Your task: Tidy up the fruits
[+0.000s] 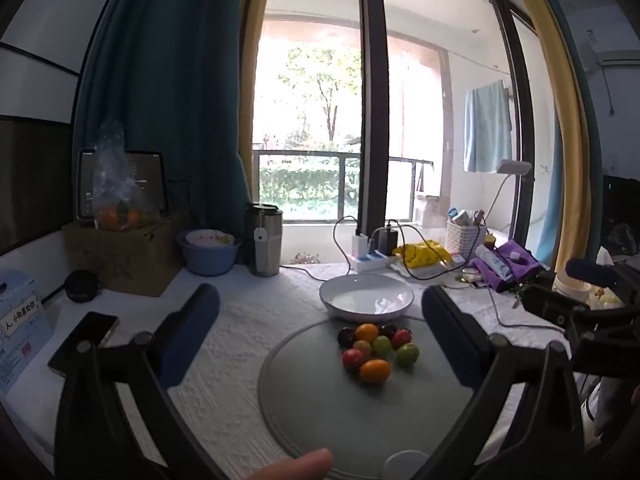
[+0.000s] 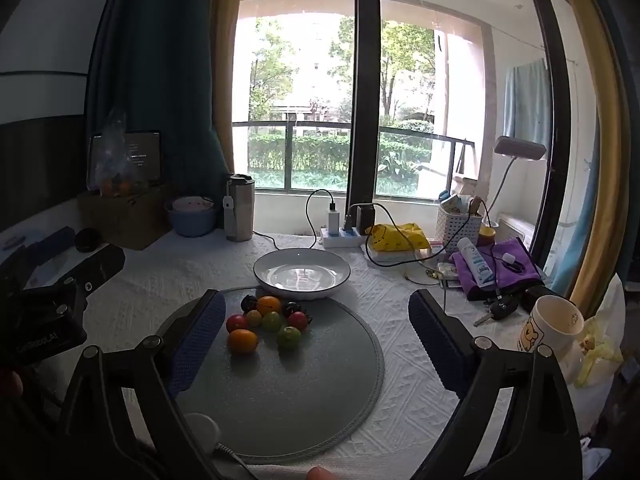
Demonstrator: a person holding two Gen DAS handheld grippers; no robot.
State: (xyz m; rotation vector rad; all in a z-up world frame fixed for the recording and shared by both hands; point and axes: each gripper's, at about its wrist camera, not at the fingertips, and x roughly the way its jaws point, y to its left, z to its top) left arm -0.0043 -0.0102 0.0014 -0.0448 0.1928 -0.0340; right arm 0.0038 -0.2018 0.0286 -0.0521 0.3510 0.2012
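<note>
Left gripper: nearest to us, its two blue-padded fingers spread wide, holding nothing, above the round grey mat.
Right gripper: we see it wide as well, with nothing between its two fingers.
Fruits: we count nine small ones in one cluster on the far half of the mat: two orange, two green, two red, two dark, one yellowish.
White plate: one, with no fruit in it, just behind the mat and touching its far edge.
Counter: covered with a white textured cloth.
Other things: one steel tumbler, one blue bowl, one white mug at the right, one power strip.
</note>
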